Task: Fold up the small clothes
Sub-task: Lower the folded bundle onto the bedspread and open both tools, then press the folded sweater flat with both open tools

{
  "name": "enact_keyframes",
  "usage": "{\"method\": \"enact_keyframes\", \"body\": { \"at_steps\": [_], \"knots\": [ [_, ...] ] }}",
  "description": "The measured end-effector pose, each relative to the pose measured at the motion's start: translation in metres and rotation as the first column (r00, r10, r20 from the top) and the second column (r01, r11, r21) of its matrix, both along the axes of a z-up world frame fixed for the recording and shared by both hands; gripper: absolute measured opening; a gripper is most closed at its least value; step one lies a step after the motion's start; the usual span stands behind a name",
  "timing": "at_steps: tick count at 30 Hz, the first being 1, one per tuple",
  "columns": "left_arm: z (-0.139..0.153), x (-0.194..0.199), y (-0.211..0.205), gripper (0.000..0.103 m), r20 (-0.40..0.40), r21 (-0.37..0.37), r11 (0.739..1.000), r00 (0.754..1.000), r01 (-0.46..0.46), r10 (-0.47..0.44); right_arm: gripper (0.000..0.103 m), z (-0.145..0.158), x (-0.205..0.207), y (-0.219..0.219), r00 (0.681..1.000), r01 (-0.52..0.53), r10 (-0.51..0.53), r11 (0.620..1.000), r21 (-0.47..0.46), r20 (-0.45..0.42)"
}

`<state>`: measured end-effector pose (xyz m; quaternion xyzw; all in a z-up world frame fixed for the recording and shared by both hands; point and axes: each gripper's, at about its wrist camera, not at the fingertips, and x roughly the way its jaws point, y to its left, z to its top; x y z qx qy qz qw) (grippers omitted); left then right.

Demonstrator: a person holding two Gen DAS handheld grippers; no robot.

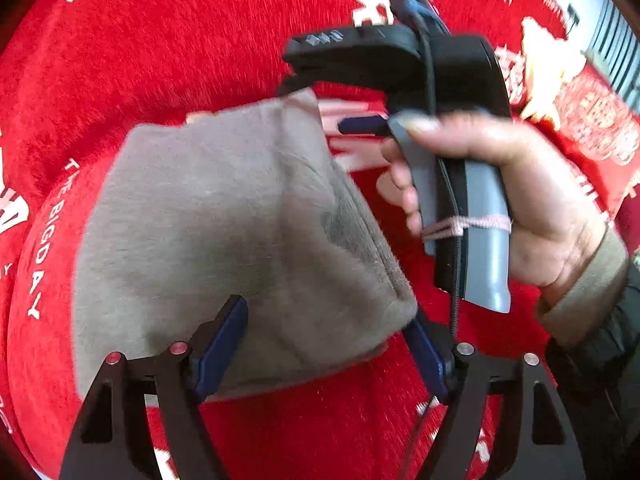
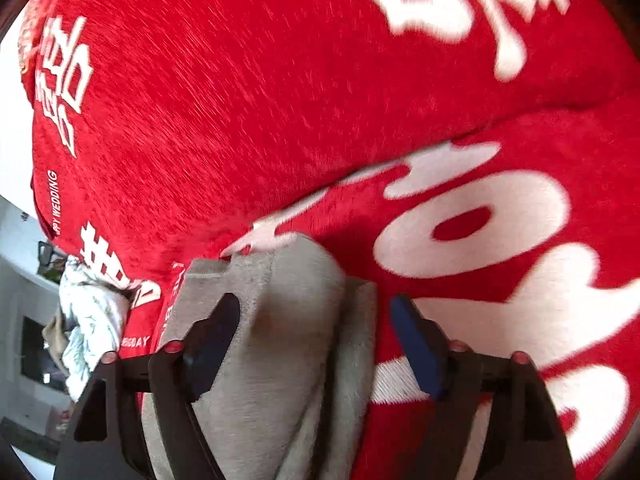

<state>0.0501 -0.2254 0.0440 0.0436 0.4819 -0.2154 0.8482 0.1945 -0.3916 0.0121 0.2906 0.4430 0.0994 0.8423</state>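
A small taupe fleece garment (image 1: pixel 224 232) lies folded on a red cloth (image 1: pixel 180 40). My left gripper (image 1: pixel 332 320) is open, its blue-padded fingers (image 1: pixel 220 344) spread around the garment's near edge. In the left wrist view the right gripper (image 1: pixel 360 125), held by a hand (image 1: pixel 520 200), reaches to the garment's far right corner. In the right wrist view the right gripper (image 2: pixel 316 312) is open over the garment's bunched edge (image 2: pixel 288 320), with cloth lying between the fingers.
The red cloth (image 2: pixel 280 80) with white lettering covers the whole work surface. A crumpled white patterned cloth (image 2: pixel 92 320) lies at the surface's far left edge in the right wrist view. A red and gold packet (image 1: pixel 592 128) lies at the far right.
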Motion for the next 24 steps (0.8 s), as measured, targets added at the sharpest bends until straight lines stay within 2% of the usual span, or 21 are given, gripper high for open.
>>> {"method": "enact_keyframes", "body": {
  "at_steps": [2,4,7,8,11,13,16,17,19,21,23,24],
  "knots": [
    [0.011,-0.007,0.011,0.078,0.008,-0.04,0.999,0.999,0.032,-0.031,0.082,0.021,-0.013,0.007,0.999,-0.028,0.03,0.999,-0.044,0.045],
    [0.024,-0.013,0.033,0.078,0.038,-0.097,0.995,0.999,0.029,-0.025,0.082,0.044,-0.03,0.022,0.99,-0.089,0.098,0.992,-0.092,0.104],
    [0.033,-0.005,0.07,0.078,0.037,-0.154,0.987,0.998,-0.051,0.057,0.082,0.06,-0.049,0.044,0.969,-0.188,0.201,0.978,-0.095,0.147],
    [0.031,0.004,0.084,0.078,0.016,-0.149,0.982,0.993,-0.114,0.118,0.082,0.061,-0.053,0.05,0.961,-0.222,0.231,0.972,-0.074,0.149],
    [0.02,0.019,0.104,0.078,-0.012,-0.122,0.97,0.978,-0.21,0.21,0.082,0.05,-0.063,0.065,0.949,-0.293,0.289,0.956,0.015,0.124],
    [0.007,0.026,0.108,0.078,-0.001,-0.055,0.968,0.97,-0.244,0.244,0.082,0.038,-0.069,0.071,0.944,-0.319,0.312,0.946,0.051,0.107],
    [-0.012,0.03,0.113,0.078,-0.018,0.015,0.965,0.965,-0.261,0.261,0.081,0.02,-0.075,0.076,0.952,-0.298,0.297,0.955,0.006,0.072],
    [-0.023,0.036,0.12,0.078,-0.035,0.031,0.963,0.962,-0.269,0.27,0.078,0.016,-0.076,0.074,0.957,-0.284,0.284,0.959,-0.006,0.067],
    [-0.034,0.04,0.126,0.079,-0.067,0.007,0.964,0.962,-0.265,0.265,0.071,0.008,-0.083,0.06,0.96,-0.267,0.264,0.964,0.016,0.092],
    [-0.04,0.04,0.137,0.082,-0.107,-0.039,0.96,0.956,-0.279,0.273,0.071,0.009,-0.088,0.055,0.969,-0.236,0.233,0.971,0.026,0.085],
    [-0.037,0.037,0.146,0.081,-0.126,-0.076,0.954,0.952,-0.29,0.279,0.073,0.019,-0.097,0.06,0.975,-0.208,0.21,0.977,-0.033,0.073],
    [-0.029,0.032,0.148,0.081,-0.104,-0.09,0.954,0.956,-0.284,0.275,0.073,0.027,-0.104,0.064,0.975,-0.203,0.208,0.976,-0.075,0.081]
  ]
}}
